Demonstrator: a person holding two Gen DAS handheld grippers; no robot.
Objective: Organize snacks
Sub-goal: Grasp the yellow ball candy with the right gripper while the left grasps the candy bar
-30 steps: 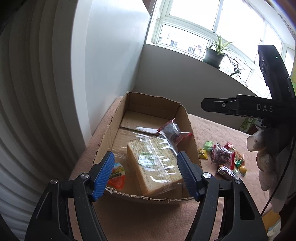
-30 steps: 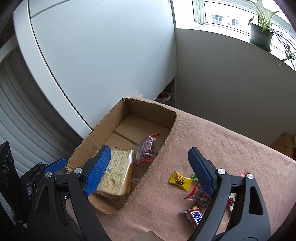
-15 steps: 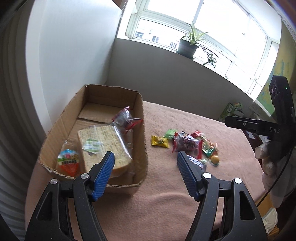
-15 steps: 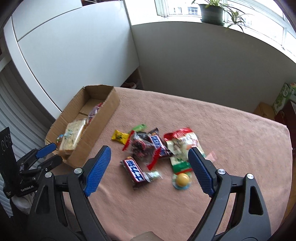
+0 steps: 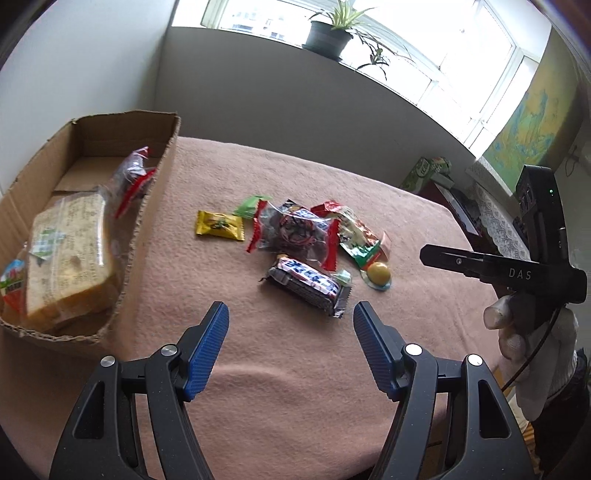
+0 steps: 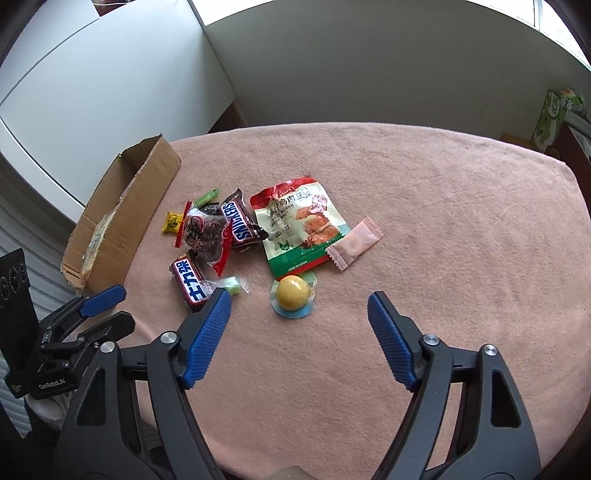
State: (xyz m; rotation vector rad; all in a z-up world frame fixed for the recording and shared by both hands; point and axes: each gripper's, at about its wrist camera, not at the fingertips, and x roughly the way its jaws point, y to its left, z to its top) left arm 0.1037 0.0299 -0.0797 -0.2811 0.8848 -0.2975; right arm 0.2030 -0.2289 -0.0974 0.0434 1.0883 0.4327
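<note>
I read this as a lived-in home, a room set by a bay of windows (image 5: 436,55). On the far sill I see a potted plant (image 5: 327,35) trailing leaves, and to the right a map (image 5: 532,136) hangs on the wall above a lace-covered surface (image 5: 495,221). The table (image 5: 295,369) is spread with a pink fleecy cloth, a worn cardboard box (image 5: 147,229) at its left and snack packets (image 5: 295,229) scattered mid-table.

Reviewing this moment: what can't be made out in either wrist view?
- Left wrist: cardboard box, its left part cut by the frame edge; jelly cup partly off frame.
- Right wrist: box contents mostly hidden behind its near wall.
- Yellow candy: print too small.
</note>
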